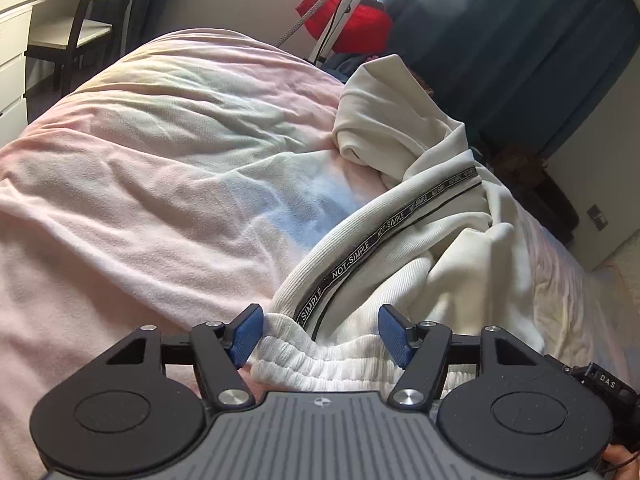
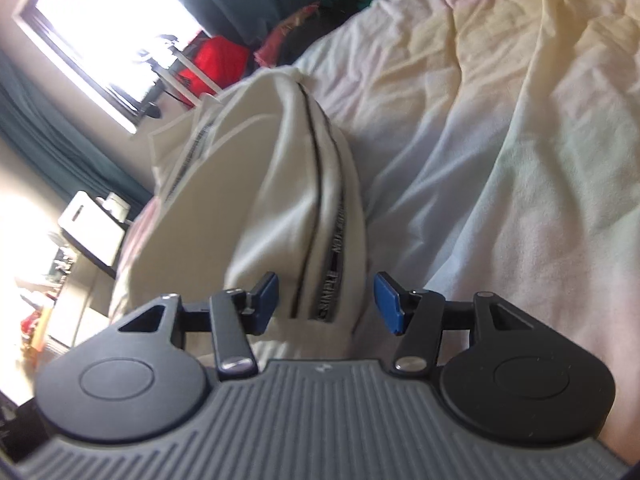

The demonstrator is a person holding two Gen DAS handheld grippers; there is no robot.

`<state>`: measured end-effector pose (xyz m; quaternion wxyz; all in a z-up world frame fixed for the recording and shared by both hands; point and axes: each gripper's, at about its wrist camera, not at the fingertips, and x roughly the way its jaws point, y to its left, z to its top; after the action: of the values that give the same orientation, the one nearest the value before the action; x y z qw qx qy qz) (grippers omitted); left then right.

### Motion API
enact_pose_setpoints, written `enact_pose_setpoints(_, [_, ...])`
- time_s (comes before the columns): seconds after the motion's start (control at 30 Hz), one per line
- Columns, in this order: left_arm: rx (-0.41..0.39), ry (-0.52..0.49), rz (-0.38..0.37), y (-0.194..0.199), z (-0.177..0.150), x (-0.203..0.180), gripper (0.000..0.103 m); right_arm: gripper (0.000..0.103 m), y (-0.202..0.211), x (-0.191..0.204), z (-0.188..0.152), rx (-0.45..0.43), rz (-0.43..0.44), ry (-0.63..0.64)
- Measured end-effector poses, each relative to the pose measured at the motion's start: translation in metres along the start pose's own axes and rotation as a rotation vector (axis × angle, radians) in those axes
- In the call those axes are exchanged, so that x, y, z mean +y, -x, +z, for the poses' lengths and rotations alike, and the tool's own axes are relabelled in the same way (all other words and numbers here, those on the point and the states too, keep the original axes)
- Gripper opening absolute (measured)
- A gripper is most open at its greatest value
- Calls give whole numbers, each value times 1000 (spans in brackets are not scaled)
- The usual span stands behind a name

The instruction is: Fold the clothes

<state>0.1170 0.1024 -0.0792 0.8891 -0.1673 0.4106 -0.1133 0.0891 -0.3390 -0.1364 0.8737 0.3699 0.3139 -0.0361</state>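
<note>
Both jaws spread wide, gripping nothing: left gripper (image 1: 320, 334) straddles the elastic waistband (image 1: 320, 356) of white sweatpants (image 1: 420, 216), right gripper (image 2: 326, 300) straddles a bunched part of the same pants, contact unclear. Pink blanket (image 1: 140, 200) covers the bed, rumpled. Sweatpants lie crumpled along the blanket's edge, black side tape (image 1: 400, 224) reading NOT-SIMPLE running along the leg. Dark teal curtain (image 1: 540, 40) behind; red fabric (image 1: 356, 20) by a white stand near the bright window (image 2: 108, 28).
</note>
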Motion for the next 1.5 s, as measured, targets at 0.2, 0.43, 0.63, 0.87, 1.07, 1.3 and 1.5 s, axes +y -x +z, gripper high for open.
enact_pose_setpoints(0.2, [8, 0, 11, -14, 3, 3, 67, 56, -14, -8, -4, 43, 151, -90])
enact_pose_setpoints(0.43, [14, -18, 14, -12, 1, 4, 69, 55, -13, 2, -12, 94, 90, -1])
enact_pose_setpoints(0.63, [27, 3, 9, -11, -1, 3, 71, 21, 7, 4, -6, 7, 113, 9])
enact_pose_setpoints(0.87, [78, -46, -24, -11, -10, -8, 63, 16, 35, -5, 9, -116, 204, -93])
enact_pose_setpoints(1.07, [41, -54, 2, 0, -10, -11, 31, 20, 12, -24, 2, 0, 161, -184])
enact_pose_setpoints(1.3, [8, 42, -73, 13, -3, 3, 19, 59, 3, -19, -6, 71, 117, -142])
enact_pose_setpoints(1.5, [62, 25, -29, -5, -9, 0, 49, 59, 1, -17, -13, 81, 62, -109])
